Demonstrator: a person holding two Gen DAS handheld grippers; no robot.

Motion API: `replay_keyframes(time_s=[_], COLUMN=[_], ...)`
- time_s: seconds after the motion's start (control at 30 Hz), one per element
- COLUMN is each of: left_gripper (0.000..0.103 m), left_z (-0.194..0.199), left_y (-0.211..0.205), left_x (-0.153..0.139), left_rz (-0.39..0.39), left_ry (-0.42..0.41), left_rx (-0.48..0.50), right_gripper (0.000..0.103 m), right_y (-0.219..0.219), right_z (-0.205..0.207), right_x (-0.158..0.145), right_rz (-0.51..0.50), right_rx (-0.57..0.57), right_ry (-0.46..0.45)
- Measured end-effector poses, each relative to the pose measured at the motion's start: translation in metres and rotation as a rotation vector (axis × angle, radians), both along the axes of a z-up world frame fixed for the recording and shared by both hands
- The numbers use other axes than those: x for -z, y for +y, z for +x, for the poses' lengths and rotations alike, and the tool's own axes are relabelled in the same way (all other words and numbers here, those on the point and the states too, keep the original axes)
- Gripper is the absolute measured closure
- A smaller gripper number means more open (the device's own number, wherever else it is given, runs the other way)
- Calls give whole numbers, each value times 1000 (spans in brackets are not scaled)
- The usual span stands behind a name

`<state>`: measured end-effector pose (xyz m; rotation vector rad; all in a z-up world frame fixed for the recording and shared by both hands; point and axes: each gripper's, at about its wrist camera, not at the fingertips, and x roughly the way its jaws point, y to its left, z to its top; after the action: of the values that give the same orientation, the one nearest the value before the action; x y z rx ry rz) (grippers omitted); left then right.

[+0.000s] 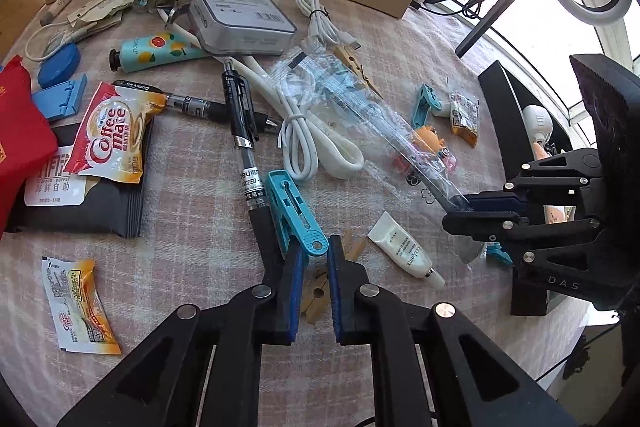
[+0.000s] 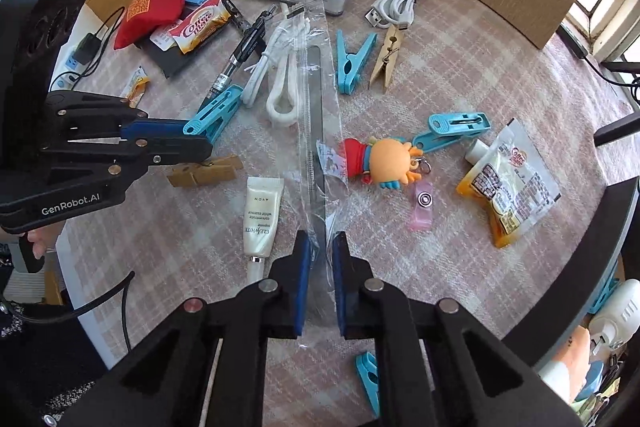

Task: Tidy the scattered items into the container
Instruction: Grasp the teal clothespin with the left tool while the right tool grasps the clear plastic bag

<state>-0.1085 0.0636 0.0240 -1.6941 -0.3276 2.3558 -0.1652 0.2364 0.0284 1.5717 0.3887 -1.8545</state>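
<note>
Left gripper (image 1: 311, 263) is closed on the tail of a blue plastic clothespin (image 1: 294, 215), at 12 o'clock from its fingers: light, rigid, slick; hold across the flat handle. Right gripper (image 2: 320, 259) is closed on the near end of a clear plastic sleeve (image 2: 316, 99) lying on the counter (image 2: 460, 75): light, crinkly, slippery; it will likely sag when lifted.

Pink-white plaid tablecloth (image 2: 460, 75); turquoise clothespin (image 1: 294, 211); red pouch (image 2: 154, 7), print probably gold.
</note>
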Motion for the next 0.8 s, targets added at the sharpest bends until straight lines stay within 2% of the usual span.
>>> replay_keyframes(time_s=[0.03, 0.07, 0.23, 0.37, 0.43, 0.5, 0.53, 0.73, 0.8], left_gripper=[96, 103, 103, 103, 95, 75, 73, 73, 81], left_z=[0, 1, 5, 7, 5, 1, -1, -18, -21], left_y=[-4, -7, -18, -23, -22, -16, -11, 11, 12], left_x=[-1, -3, -16, -19, -19, -21, -22, -10, -2], left_rz=[9, 14, -3, -7, -8, -36, -61, -189, -202], left_ry=[3, 9, 58, 65, 52, 66, 75, 60, 27], left_rx=[-9, -17, -32, -53, -55, -43, -27, 64, 72], right_gripper=[93, 93, 93, 93, 93, 93, 93, 93, 93], right_y=[4, 7, 12, 24, 20, 20, 22, 20, 20], right_z=[0, 1, 17, 22, 25, 26, 27, 28, 28], right_x=[-3, -6, -23, -26, -22, -21, -21, -19, -18], right_rz=[-17, -31, -123, -134, -130, -127, -127, -123, -121], right_rx=[17, 33, 99, 123, 131, 134, 135, 139, 143], right_ry=[-2, -2, -7, -8, -14, -12, -11, -7, -4])
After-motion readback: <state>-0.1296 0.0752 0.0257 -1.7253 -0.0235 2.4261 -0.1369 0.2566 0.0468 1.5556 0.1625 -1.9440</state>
